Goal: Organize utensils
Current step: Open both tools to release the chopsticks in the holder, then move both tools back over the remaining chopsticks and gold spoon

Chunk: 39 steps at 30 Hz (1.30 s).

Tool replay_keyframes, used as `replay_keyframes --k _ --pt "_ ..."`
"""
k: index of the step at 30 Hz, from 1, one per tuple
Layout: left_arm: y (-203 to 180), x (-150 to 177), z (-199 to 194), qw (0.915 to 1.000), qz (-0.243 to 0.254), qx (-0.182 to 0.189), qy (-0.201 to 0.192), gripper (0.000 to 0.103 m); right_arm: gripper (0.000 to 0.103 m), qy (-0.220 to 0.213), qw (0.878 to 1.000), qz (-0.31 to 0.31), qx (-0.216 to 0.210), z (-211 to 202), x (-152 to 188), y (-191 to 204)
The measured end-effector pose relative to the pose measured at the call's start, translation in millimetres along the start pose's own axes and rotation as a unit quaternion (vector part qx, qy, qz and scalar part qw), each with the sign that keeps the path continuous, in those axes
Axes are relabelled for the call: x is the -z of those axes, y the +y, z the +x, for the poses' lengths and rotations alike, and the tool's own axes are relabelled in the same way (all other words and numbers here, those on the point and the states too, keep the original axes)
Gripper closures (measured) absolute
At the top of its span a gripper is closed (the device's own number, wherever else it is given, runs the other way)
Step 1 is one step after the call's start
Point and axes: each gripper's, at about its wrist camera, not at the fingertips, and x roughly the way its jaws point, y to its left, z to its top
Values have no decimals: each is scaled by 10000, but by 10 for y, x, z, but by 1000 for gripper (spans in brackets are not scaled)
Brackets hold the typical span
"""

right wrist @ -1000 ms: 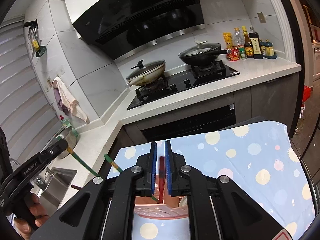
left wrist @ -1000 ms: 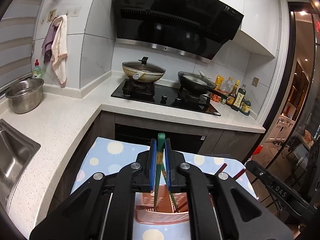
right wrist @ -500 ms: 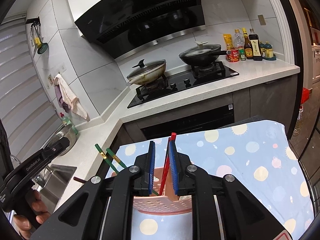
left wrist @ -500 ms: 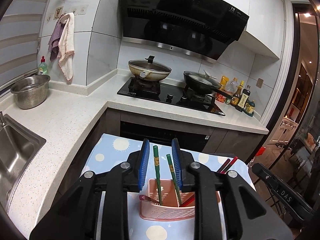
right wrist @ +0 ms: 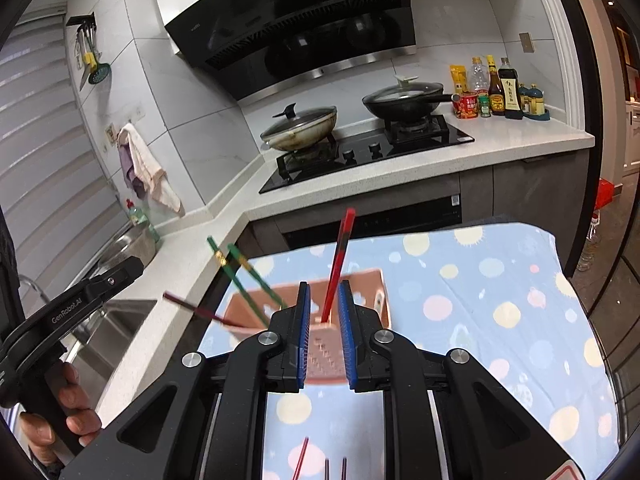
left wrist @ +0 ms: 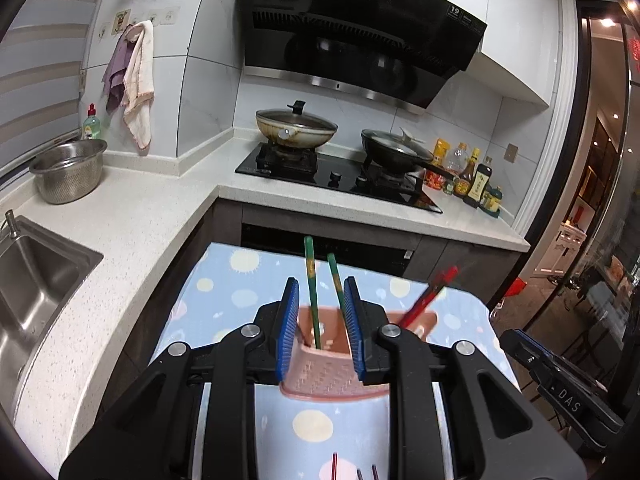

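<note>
A pink perforated utensil basket (left wrist: 320,372) stands on a blue dotted cloth (left wrist: 224,288). Two green chopsticks (left wrist: 310,280) stand in it between the open fingers of my left gripper (left wrist: 320,284), untouched. Red chopsticks (left wrist: 430,294) lean in the basket's right part. In the right wrist view the basket (right wrist: 360,288) holds red chopsticks (right wrist: 338,264) standing between the open fingers of my right gripper (right wrist: 323,286). The green chopsticks (right wrist: 240,276) and a dark red utensil (right wrist: 196,310) lean out to the left. The left gripper's body (right wrist: 72,312) shows at far left.
More chopstick ends (left wrist: 352,470) lie on the cloth near the bottom edge. A white counter (left wrist: 132,232) with a sink (left wrist: 32,280) and steel bowl (left wrist: 68,170) is left. A stove (left wrist: 340,172) with two pans and sauce bottles (left wrist: 476,184) are behind.
Both grippers opened and let go of their chopsticks, which now stand in the basket. Both grippers have drawn back and up from the basket.
</note>
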Motion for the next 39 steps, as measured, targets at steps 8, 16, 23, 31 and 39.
replay_keyframes --k 8,16,23,31,39 --pt "4 603 -273 9990 123 16 428 81 87 385 9986 -345 139 -388 650 32" --pt "-13 1403 -471 9933 128 68 1144 81 87 1188 9914 -498 227 -607 1513 -8" --pt "7 2078 -525 9840 34 17 1783 81 87 1885 9806 -487 227 -640 2165 -105" --pt "39 2562 -583 9744 -16 -9 2247 81 87 2370 9695 -613 123 -645 2570 -59" --pt "76 2769 -620 9695 -47 -6 2452 81 87 2494 9662 -648 98 -658 2649 -38"
